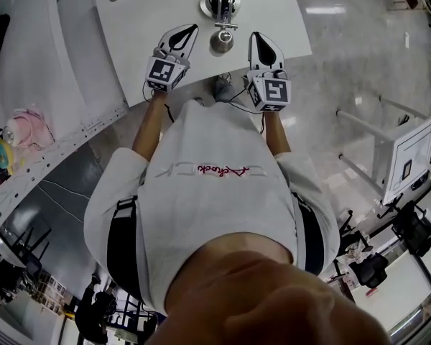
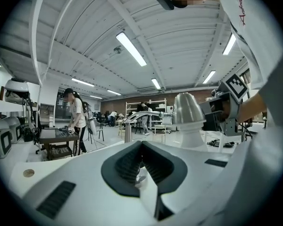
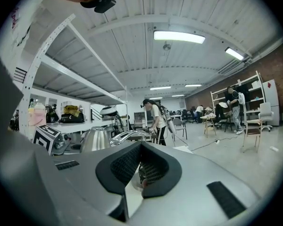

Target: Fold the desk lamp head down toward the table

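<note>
1. The desk lamp [image 1: 226, 16] stands on the white table [image 1: 151, 20]; its round base [image 1: 208, 6] sits toward the far side, and its silver head [image 1: 221, 42] is at the end nearer the person.
2. The left gripper [image 1: 192, 29] is held just left of the head, apart from it; its jaws are pressed together with nothing between them.
3. The right gripper [image 1: 256, 37] is held just right of the head, also apart from it; its jaws are likewise closed and empty.
4. Both grippers point away from the person, with the head between their tips.
5. In the left gripper view the cone-shaped head rises to the right of the jaws, with the right gripper's marker cube [image 2: 236, 84] beyond it; in the right gripper view the head shows to the left.
6. A bystander in a white top [image 3: 156, 114] stands farther back in the room.
</note>
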The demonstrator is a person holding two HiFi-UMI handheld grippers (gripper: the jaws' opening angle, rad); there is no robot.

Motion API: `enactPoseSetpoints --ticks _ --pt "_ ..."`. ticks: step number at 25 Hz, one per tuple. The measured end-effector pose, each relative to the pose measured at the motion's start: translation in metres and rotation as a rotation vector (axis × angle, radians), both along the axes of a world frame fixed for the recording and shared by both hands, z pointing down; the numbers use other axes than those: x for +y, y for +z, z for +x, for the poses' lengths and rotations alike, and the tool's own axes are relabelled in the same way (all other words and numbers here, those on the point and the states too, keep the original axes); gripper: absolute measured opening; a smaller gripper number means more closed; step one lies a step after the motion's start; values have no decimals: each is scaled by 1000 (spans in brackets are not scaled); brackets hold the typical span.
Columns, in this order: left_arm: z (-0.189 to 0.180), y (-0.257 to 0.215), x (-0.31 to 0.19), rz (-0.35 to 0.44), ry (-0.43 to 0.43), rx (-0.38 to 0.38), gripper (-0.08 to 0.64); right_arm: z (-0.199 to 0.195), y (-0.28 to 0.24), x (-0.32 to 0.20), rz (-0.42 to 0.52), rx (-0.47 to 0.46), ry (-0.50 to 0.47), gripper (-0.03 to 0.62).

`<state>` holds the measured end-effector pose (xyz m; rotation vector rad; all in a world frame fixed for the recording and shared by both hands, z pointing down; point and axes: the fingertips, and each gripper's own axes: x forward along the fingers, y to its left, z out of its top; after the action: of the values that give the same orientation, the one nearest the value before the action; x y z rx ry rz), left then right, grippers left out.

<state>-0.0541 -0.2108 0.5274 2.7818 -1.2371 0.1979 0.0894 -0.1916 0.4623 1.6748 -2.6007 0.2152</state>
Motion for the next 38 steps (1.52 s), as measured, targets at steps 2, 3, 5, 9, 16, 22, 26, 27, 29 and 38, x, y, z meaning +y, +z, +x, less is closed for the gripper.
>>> enactPoseSetpoints --ticks 2,3,5,9,16,22,26,27,29,38 --pt "1 4 -2 -6 3 -3 58 3 5 -1 -15 2 7 12" --pt "1 7 -4 -12 4 -2 98 4 7 -1 -22 3 8 12" --pt "-1 14 -6 -26 5 1 118 5 12 0 -37 5 9 12" --pt "-7 30 -9 -59 0 9 180 6 27 4 -73 6 22 12" --pt "-4 42 -22 -90 24 -12 247 19 35 8 -109 10 44 12" --pt "12 48 -42 -94 61 -10 248 22 39 8 -124 12 38 12" --pt "29 48 -66 -85 92 -4 248 23 40 6 -125 14 40 12" --pt "33 47 -73 -81 100 -3 249 23 39 4 -125 16 38 12" --pt "43 46 -88 -75 116 -5 247 22 39 3 -125 17 34 12" --pt "74 34 -139 -47 156 15 249 16 41 4 -124 16 16 12"
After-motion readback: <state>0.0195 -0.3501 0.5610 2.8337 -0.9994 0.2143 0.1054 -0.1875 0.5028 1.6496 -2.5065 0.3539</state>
